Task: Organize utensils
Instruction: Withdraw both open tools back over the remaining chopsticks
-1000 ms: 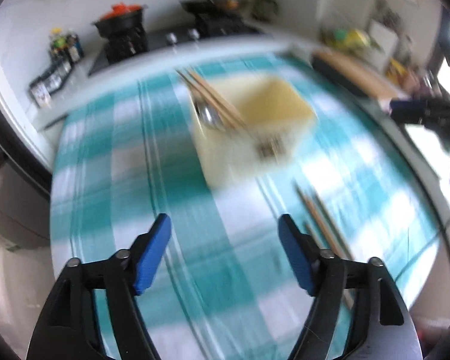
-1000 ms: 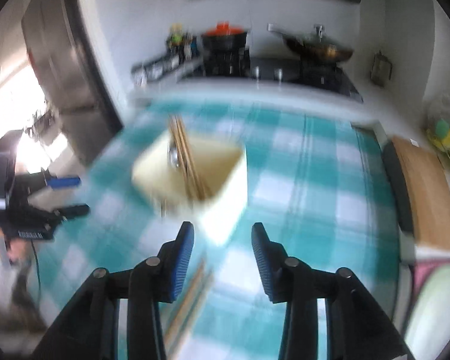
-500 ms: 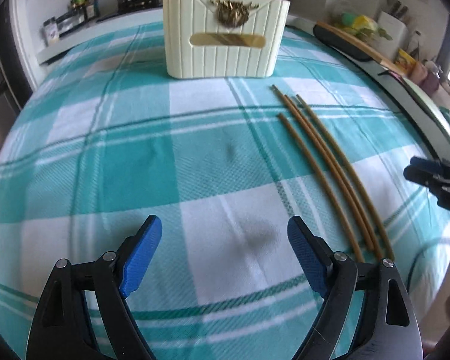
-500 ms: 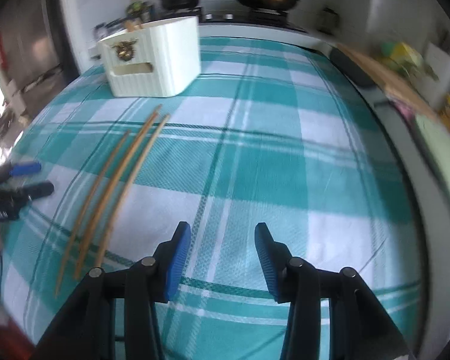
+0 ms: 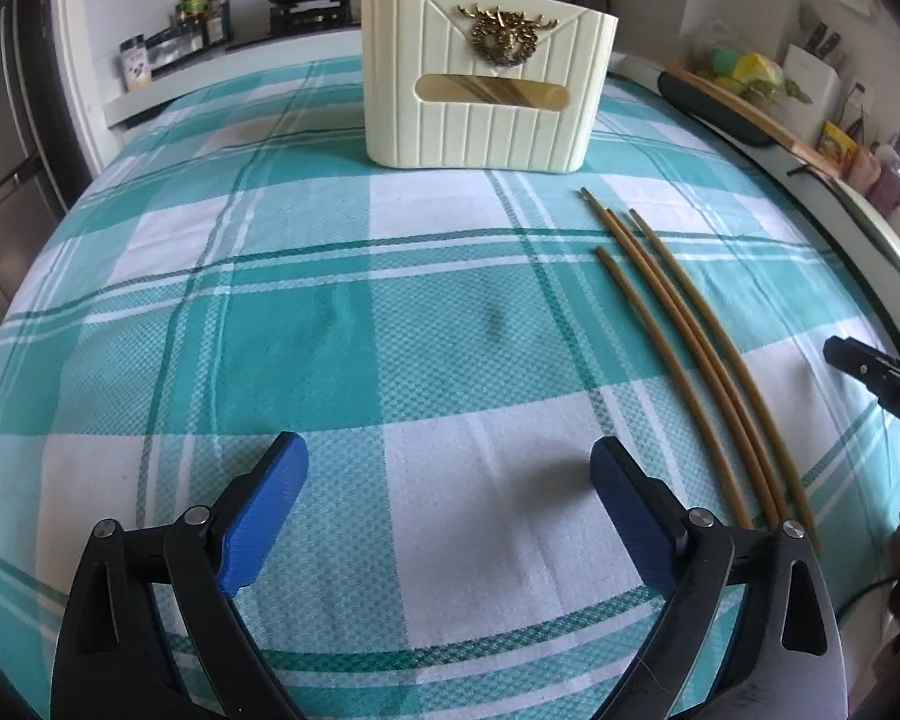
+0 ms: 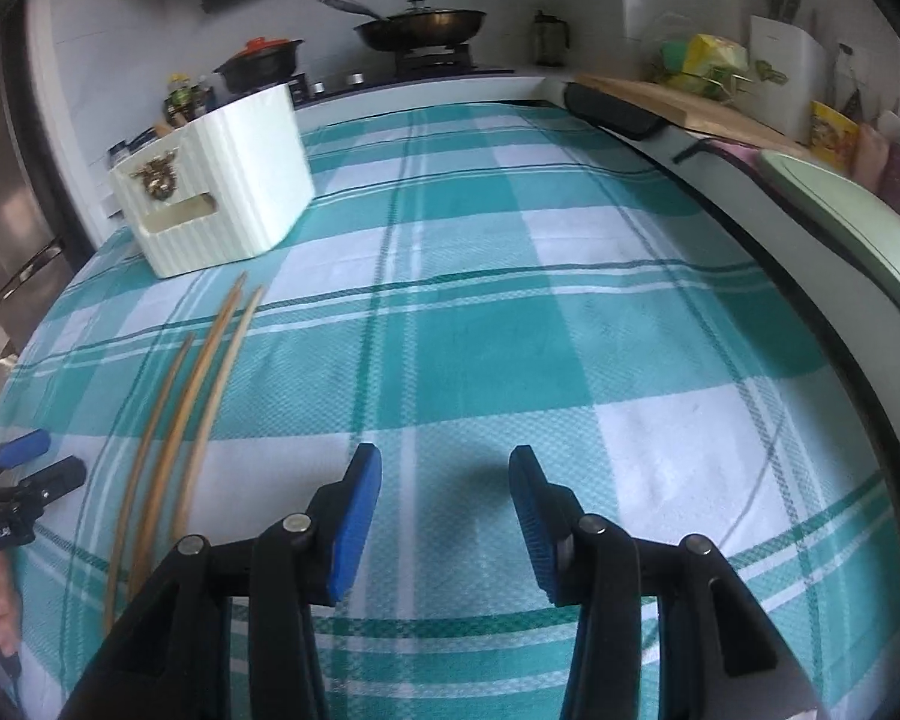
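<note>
Checked tablecloth (image 5: 306, 324); cream utensil holder (image 5: 486, 84) at far end, gold stag emblem, no legible writing. Three chopsticks (image 5: 678, 324) near holder, right. Left gripper (image 5: 449, 483) jaws opening, empty; right gripper (image 6: 445, 483) part-spread, empty

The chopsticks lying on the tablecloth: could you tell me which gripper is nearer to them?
Hard to call; left, marginally. The chopsticks run past the left gripper just to its right; they lie slightly further to the left of the right gripper.

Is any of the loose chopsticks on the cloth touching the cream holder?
No, the three chopsticks lie apart from the cream holder, with bare cloth between.
</note>
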A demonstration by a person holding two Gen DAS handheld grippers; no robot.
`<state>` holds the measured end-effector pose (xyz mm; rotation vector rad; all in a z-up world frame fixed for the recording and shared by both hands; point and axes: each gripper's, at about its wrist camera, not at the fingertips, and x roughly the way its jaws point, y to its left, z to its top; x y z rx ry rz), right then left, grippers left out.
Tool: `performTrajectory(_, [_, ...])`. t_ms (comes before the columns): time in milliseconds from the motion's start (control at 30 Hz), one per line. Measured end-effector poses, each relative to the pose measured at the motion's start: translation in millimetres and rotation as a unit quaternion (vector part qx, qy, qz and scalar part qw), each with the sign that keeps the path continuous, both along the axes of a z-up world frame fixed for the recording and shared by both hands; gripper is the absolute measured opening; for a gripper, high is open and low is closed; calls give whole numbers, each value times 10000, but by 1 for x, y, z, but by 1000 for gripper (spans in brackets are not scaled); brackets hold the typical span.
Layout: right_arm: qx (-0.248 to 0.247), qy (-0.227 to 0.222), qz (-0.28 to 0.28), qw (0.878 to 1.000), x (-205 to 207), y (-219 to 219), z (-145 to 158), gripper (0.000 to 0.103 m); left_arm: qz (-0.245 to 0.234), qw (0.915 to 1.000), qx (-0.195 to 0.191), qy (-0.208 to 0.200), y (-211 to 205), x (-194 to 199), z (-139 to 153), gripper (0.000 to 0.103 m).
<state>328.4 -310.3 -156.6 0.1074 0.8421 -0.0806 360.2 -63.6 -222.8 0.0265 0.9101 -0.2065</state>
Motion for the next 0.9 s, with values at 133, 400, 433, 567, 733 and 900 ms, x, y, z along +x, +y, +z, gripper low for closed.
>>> performTrajectory(133, [-103,-151,-8,9998,-5,2,4,45,40,10000,21,19,1,0,-1,99])
performTrajectory(400, [-584,-465,785,9941,-14,38,15,45,102,9999,14,22,4,0,-1,100])
performTrajectory(433, [-628,-479,872,9931,-14,42,15,45,122,9999,10,27,5,1,-1,100])
performTrajectory(567, [-682,-534,934,9918,-16,46,17,45,156,9999,38,36,5,1,-1,101])
performTrajectory(733, [-694,-619,872,9918,-18,45,19,45,155,9999,36,39,5,2,-1,101])
performTrajectory(900, [-702,-555,916,9918,-17,45,17,45,264,9995,-166,-38,9,-1,5,100])
